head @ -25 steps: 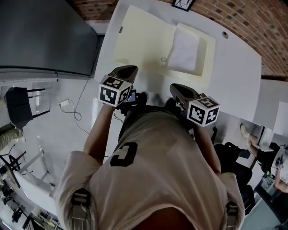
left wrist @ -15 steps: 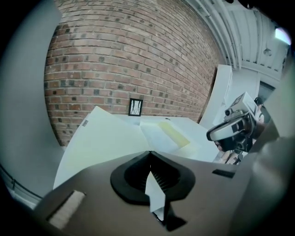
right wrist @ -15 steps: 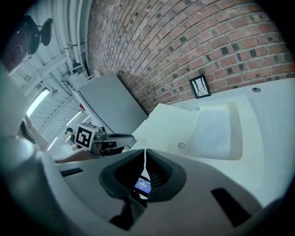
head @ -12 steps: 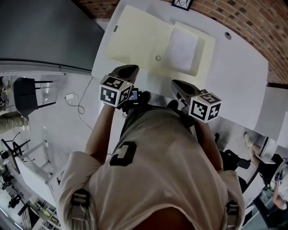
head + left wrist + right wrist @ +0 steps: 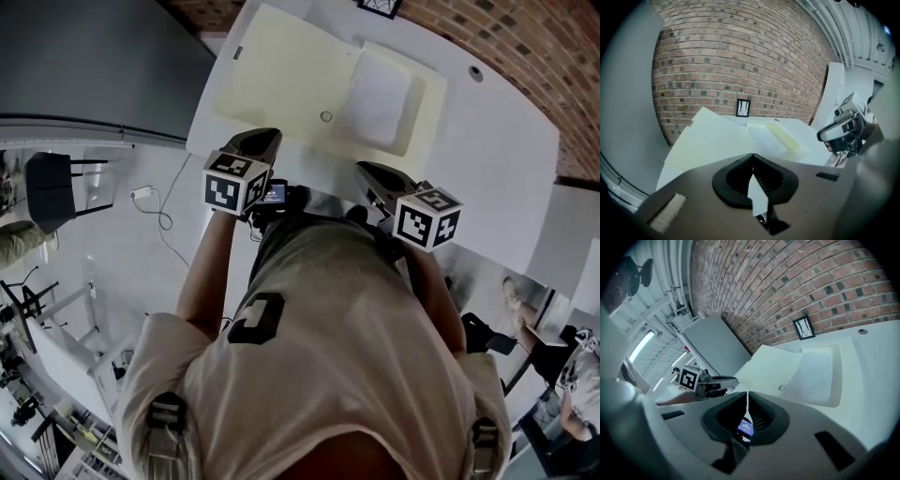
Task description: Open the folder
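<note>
A pale yellow folder [image 5: 281, 75] lies spread flat on the white table [image 5: 497, 150]. Its wide flap is at the left and a stack of white sheets [image 5: 380, 94] rests on its right half. A small round snap [image 5: 325, 116] sits near its middle. My left gripper [image 5: 265, 139] hovers at the table's front edge, just short of the folder's near edge, shut and holding nothing. My right gripper [image 5: 366, 171] is also shut and holds nothing, a little nearer to me, below the sheets. The left gripper view shows the folder [image 5: 717, 140] beyond the shut left gripper [image 5: 752, 157]. The right gripper view shows the folder [image 5: 778, 364] beyond the shut right gripper [image 5: 748, 394].
A brick wall with a small framed picture [image 5: 380, 7] stands behind the table. A grey cabinet [image 5: 94, 66] flanks the table's left side. The table has a small hole [image 5: 475, 73] at its back right. A chair [image 5: 52, 187] and a cable [image 5: 155, 211] are on the floor at the left.
Both grippers have shifted slightly along the table's front edge. Their jaws stay shut, and the folder lies as before.
</note>
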{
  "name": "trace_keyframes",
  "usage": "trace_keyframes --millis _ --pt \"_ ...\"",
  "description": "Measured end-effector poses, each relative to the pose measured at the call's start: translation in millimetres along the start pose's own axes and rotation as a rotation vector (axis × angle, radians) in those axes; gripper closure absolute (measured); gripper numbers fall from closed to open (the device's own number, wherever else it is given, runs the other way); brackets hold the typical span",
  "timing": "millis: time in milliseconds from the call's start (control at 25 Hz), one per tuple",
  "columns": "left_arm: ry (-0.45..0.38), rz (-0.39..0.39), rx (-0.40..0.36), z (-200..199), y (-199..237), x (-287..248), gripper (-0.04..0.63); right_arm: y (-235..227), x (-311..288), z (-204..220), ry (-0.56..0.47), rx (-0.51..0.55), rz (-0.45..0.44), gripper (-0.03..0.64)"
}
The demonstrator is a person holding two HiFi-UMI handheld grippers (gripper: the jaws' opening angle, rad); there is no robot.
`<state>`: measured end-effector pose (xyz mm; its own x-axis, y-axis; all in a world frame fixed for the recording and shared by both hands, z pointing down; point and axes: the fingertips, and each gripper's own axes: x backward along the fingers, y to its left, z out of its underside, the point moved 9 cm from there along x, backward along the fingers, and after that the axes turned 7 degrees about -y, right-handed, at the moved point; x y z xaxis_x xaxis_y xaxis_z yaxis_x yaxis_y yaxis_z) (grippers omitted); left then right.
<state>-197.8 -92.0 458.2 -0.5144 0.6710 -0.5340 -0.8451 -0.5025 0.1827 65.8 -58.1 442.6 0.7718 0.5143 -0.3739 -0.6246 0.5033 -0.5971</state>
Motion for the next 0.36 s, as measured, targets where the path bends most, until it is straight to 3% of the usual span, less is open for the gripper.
trace_keyframes --millis 360 --pt "-0.010 -0.025 0.028 3 39 10 0.591 15 -25 4 0.015 0.001 0.015 0.604"
